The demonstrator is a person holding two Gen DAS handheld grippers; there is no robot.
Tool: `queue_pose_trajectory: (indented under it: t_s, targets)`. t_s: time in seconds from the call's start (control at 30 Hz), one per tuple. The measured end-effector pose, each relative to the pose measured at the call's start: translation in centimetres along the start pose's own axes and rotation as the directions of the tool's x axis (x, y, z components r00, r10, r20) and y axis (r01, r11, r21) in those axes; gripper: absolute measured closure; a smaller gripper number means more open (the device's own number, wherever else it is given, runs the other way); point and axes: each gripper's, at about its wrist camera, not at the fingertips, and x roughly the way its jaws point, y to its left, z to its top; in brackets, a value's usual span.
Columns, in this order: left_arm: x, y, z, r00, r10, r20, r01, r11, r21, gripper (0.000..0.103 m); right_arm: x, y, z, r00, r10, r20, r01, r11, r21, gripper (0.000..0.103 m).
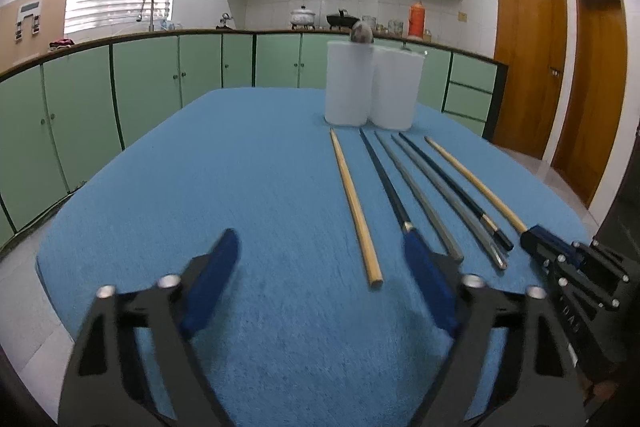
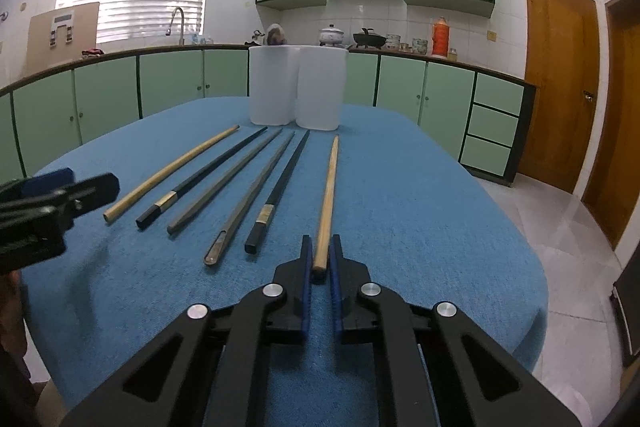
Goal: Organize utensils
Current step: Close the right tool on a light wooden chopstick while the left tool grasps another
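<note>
Several chopsticks lie side by side on the blue tablecloth (image 2: 420,195): two light wooden ones, two black ones (image 2: 280,183) and two grey ones (image 2: 248,195). My right gripper (image 2: 321,251) is nearly closed around the near end of the right wooden chopstick (image 2: 329,187), which still rests on the cloth. My left gripper (image 1: 320,255) is open and empty, hovering over the cloth left of the other wooden chopstick (image 1: 354,203). Two white translucent containers (image 2: 296,89) stand at the far end; the left one holds a spoon (image 2: 275,34).
The right gripper shows at the right edge of the left wrist view (image 1: 576,263). The left gripper shows at the left edge of the right wrist view (image 2: 56,199). Green kitchen cabinets (image 2: 120,87) and wooden doors (image 2: 560,83) surround the table.
</note>
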Motion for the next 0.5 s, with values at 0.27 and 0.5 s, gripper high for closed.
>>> queue_pose_trajectory:
  t_s: [0.27,0.5]
  targets:
    - [0.5,-0.8,-0.6,0.999,0.001,-0.037,0.001,0.999,0.035,0.051,0.0,-0.5,-0.1,1.000,0.012,-0.001,-0.012,1.000,0.015,0.095]
    - [0.6,-2.3,-0.9,0.998,-0.030,-0.050,0.033,0.997,0.063,0.070,0.1,-0.7,-0.1,1.000,0.021,-0.001,-0.021,1.000,0.021,0.095]
